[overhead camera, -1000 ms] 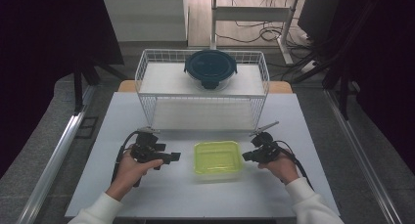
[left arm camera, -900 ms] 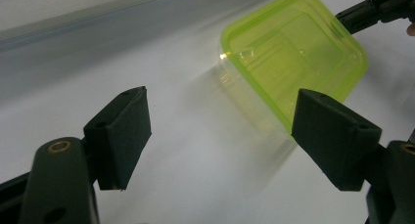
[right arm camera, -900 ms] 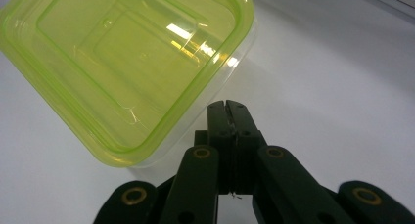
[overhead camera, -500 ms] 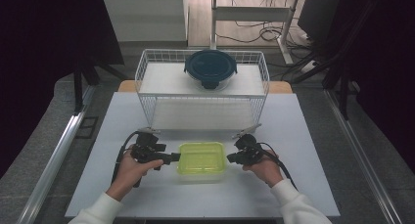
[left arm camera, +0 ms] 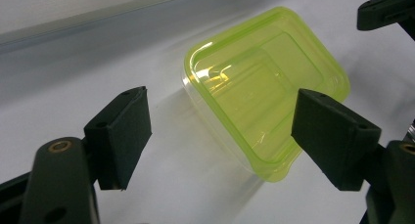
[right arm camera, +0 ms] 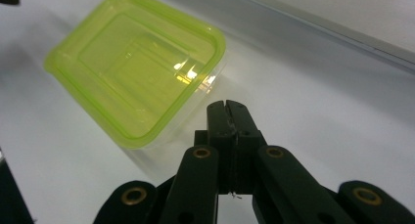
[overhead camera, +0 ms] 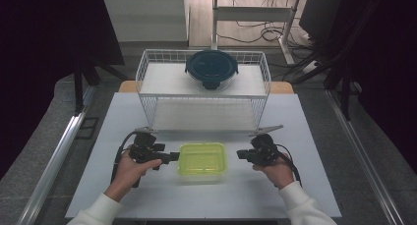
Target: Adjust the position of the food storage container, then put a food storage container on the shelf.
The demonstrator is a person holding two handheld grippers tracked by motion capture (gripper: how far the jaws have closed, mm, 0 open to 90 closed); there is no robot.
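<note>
- A yellow-green lidded container is lying flat near the front middle of the white tabletop.
- The left gripper is sitting at the container's left edge; in the left gripper view its jaws are standing wide apart, with the container lying ahead between them and nothing held.
- The right gripper is resting a little way off the container's right edge; in the right gripper view its jaws are pressing together, empty, with the container just beyond their tips.
- A white wire basket is standing behind, at the tabletop's far edge.
- A dark round lidded container is sitting at the basket's rear, possibly on an upper shelf.
</note>
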